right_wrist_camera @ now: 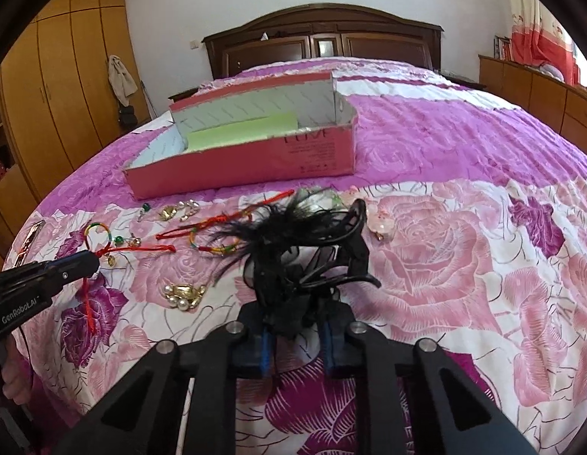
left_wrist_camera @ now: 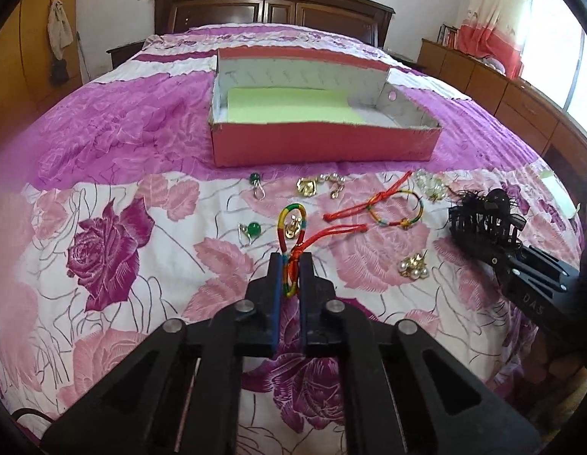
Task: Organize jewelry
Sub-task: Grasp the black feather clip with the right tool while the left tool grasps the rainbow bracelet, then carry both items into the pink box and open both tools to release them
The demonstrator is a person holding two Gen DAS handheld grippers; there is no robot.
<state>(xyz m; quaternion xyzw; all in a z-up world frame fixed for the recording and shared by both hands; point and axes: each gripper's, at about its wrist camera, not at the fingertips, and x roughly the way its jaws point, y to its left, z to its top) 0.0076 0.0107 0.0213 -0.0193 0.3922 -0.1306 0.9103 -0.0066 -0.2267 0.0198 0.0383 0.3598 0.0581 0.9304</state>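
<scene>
My left gripper (left_wrist_camera: 291,261) is shut on a multicoloured cord bracelet (left_wrist_camera: 289,223) with red strings, held just above the bedspread; it also shows in the right wrist view (right_wrist_camera: 99,239). My right gripper (right_wrist_camera: 297,303) is shut on a black feathered hair clip (right_wrist_camera: 304,250), seen in the left wrist view (left_wrist_camera: 479,216) at the right. A red open box (left_wrist_camera: 323,144) with a green pad inside stands beyond the jewelry. On the bedspread lie a second cord bracelet (left_wrist_camera: 395,208), green bead earrings (left_wrist_camera: 255,182), gold pearl pieces (left_wrist_camera: 320,185) and a pearl cluster (left_wrist_camera: 413,267).
A floral pink and purple bedspread (left_wrist_camera: 141,227) covers the bed. A dark wooden headboard (left_wrist_camera: 270,3) stands behind, wardrobes (right_wrist_camera: 58,94) at the left, a low wooden cabinet (left_wrist_camera: 521,94) and curtain at the right. A pale crystal piece (right_wrist_camera: 384,227) lies beside the hair clip.
</scene>
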